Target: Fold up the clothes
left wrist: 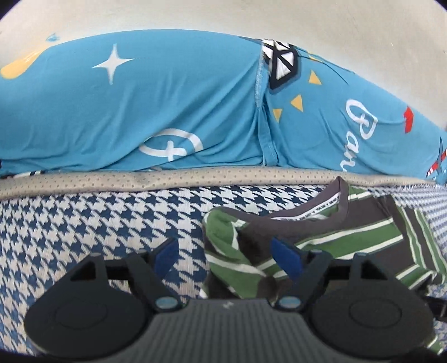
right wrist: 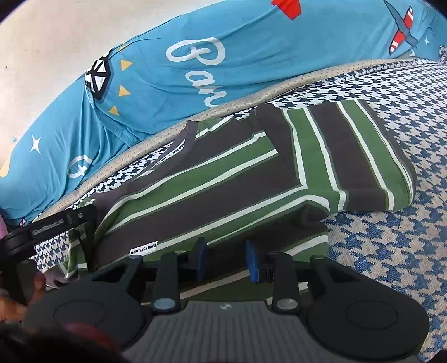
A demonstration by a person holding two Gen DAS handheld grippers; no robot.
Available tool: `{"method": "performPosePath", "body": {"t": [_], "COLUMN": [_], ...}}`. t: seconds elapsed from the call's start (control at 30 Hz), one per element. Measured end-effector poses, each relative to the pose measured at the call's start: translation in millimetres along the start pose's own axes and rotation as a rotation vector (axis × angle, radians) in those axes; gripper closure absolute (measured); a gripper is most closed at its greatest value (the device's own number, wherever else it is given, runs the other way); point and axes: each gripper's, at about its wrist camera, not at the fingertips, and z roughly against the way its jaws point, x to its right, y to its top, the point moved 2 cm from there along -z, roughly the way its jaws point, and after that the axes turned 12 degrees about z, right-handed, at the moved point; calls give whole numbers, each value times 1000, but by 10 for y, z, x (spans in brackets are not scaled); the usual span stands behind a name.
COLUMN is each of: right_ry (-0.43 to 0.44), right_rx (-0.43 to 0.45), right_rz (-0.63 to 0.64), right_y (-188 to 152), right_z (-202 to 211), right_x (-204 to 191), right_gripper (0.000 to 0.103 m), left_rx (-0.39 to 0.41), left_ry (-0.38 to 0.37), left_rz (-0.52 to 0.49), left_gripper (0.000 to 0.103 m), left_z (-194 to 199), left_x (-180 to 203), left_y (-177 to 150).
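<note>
A striped shirt (left wrist: 349, 231) in green, dark grey and white lies on a blue-and-white houndstooth cover (left wrist: 83, 223). My left gripper (left wrist: 227, 258) is open, and its right pad (left wrist: 287, 259) hovers over the shirt's rumpled left end without pressing it. In the right wrist view the striped shirt (right wrist: 223, 173) lies flat with its right side folded over and its collar toward the back. My right gripper (right wrist: 227, 261) hangs low over the shirt's near edge. Its jaws stand a little apart and the cloth runs flat beneath them, unpinched. The left gripper's black body (right wrist: 50, 226) shows at the left.
A blue printed sheet (left wrist: 139, 97) is bunched along the back, behind a beige dotted border (left wrist: 195, 178), with a pale wall (left wrist: 223, 16) beyond. The houndstooth cover (right wrist: 391, 223) stretches to the right of the shirt. A person's hand (right wrist: 11, 304) shows at the lower left.
</note>
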Motion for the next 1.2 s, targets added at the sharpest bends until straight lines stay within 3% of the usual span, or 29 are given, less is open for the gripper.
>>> {"method": "performPosePath", "body": {"t": [0.1,0.23,0.3,0.37,0.43,0.63,0.7,0.8,0.87,0.93,0.97,1.0,1.07,1.2], "right_ry": [0,2,4,4,4,18,30,36,41,45,45,46,52,74], "right_rx": [-3,-7,-9,-11,-13,-26,-34,-30,-26,-24,-20,-15,1,38], "right_rz": [3,10,12,13,13,18,18,17,7,-6,-11,-16,-22,-31], "right_y": [4,5,-1,-3,-5,-6,-4,9,20,36,48,61,94,171], "right_z": [-8,-15,-17,-24,-31,-71,-88,-80,-72,-63,-55,-45,-16,25], "right_x": [-7,-20,-24,-28,-30,-59,-67,-51,-22,10,29,47,85,168], "right_gripper": [73,73,73,73,73,73,73,73,73,73,73,73,73,73], "left_rx": [-17,-55,-50,-40,-2,243,268,230,167,121,105,97,97,138], "left_ry": [3,16,20,26,52,187,238,290,322,323,303,298,309,320], "left_rz": [-22,-41,-73,-108,-143,-231,-268,-256,-157,-49,-2,33,86,149], "left_gripper": [41,66,73,88,94,95,95,89,70,59,59,56,37,25], "left_z": [-73,-195,-205,-201,-161,165,104,-91,-254,-334,-344,-335,-288,-76], "left_x": [56,89,124,164,200,361,399,348,195,26,-48,-99,-166,-238], "left_y": [-7,-39,-50,-56,-48,94,141,236,320,375,390,401,424,495]}}
